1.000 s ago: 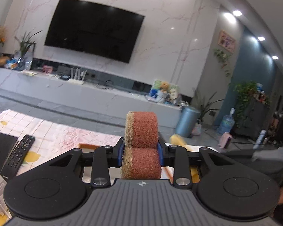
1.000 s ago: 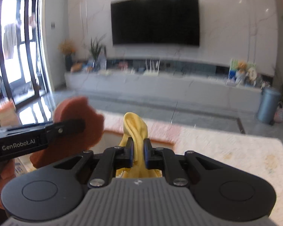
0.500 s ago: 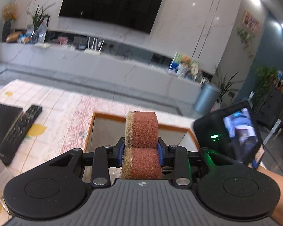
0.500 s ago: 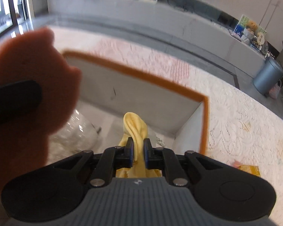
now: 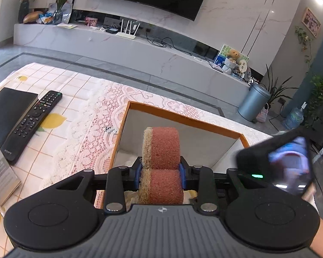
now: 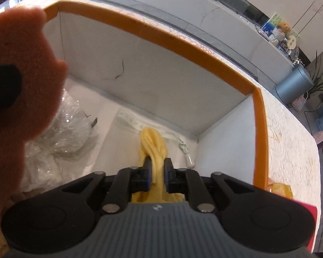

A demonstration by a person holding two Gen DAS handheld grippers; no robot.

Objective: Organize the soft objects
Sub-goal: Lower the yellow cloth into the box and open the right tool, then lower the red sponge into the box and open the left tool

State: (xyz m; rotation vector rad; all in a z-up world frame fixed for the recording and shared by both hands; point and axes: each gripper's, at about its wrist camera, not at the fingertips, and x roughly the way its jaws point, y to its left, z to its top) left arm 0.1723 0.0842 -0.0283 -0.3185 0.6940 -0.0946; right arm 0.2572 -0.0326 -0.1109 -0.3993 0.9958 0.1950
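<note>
The left gripper (image 5: 160, 169) is pinching a folded red scouring sponge (image 5: 161, 148) above the orange-rimmed box (image 5: 183, 119). The right gripper (image 6: 156, 173), jaws just loosening, is reaching into the box with a twisted yellow cloth (image 6: 154, 145) standing between them, beside crumpled plastic wrap (image 6: 62, 129). Beyond, a remote (image 5: 32, 124) is lying on the lace tablecloth (image 5: 92, 129).

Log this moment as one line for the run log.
left tongs: shut on sponge | right tongs: just opening, yellow cloth between | both over orange-rimmed box
</note>
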